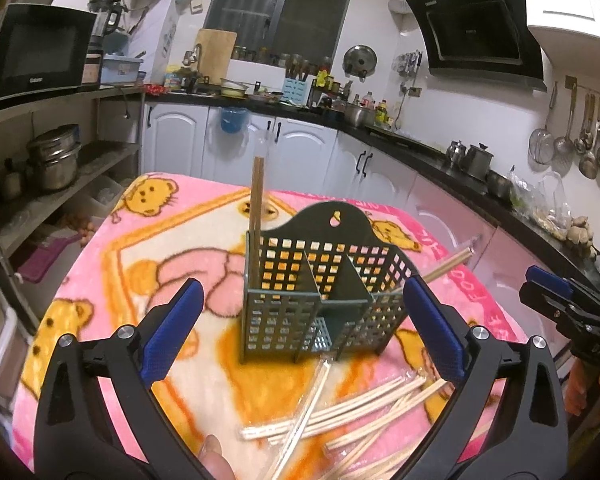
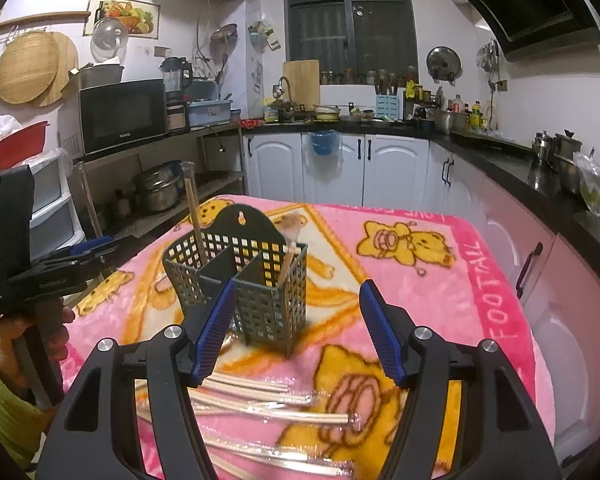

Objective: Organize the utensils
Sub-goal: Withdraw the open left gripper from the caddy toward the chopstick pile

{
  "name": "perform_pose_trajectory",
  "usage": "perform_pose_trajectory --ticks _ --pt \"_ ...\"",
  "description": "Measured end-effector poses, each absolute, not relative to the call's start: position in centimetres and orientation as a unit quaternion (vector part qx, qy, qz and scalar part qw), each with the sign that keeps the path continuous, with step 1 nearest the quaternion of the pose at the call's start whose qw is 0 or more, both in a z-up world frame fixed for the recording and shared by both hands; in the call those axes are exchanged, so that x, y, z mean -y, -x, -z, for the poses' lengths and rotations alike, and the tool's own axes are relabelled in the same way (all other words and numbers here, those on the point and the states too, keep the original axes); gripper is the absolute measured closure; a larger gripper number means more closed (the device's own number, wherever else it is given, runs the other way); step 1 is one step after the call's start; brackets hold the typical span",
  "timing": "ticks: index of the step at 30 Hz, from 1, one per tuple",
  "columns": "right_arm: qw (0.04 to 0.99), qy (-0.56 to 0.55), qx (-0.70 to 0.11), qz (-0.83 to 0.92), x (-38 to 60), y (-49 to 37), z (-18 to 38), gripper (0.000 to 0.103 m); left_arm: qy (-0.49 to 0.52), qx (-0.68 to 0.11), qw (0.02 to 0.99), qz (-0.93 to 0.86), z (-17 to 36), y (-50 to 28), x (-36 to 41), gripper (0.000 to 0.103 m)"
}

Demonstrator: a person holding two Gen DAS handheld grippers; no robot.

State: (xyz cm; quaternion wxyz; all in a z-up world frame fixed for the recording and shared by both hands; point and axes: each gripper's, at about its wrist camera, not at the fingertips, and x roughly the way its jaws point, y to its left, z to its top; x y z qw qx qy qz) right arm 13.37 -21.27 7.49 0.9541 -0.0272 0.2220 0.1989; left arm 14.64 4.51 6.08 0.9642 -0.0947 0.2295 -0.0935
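Note:
A dark green perforated caddy (image 1: 324, 300) (image 2: 240, 280) with three compartments stands upright on the pink blanket. One brown chopstick (image 1: 257, 208) (image 2: 194, 220) stands in its back left compartment. A second chopstick (image 1: 448, 266) (image 2: 288, 268) leans out of the right compartment. Several wrapped pale chopsticks (image 1: 340, 412) (image 2: 268, 404) lie loose in front of the caddy. My left gripper (image 1: 302, 300) is wide open just short of the caddy, holding nothing. My right gripper (image 2: 298, 292) is open too, empty, near the caddy's front right corner. Each gripper shows at the edge of the other's view (image 1: 560, 300) (image 2: 96, 252).
The pink cartoon blanket (image 1: 140, 240) covers a small table. A shelf with steel pots (image 1: 56, 160) stands to the left, white cabinets (image 2: 332, 168) behind, and a black counter (image 1: 480, 184) runs along the right. A hand in a green sleeve (image 2: 4, 360) holds the left gripper.

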Motion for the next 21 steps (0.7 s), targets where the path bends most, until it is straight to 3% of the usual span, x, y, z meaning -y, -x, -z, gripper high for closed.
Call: perform_pose_trajectory --ticks 21 --pt "0.943 0.023 -0.279 -0.180 23.6 -12.6 -2.9 0.041 0.069 -0.271 0.955 0.101 -3.3 -13.1 -2.3 0.011"
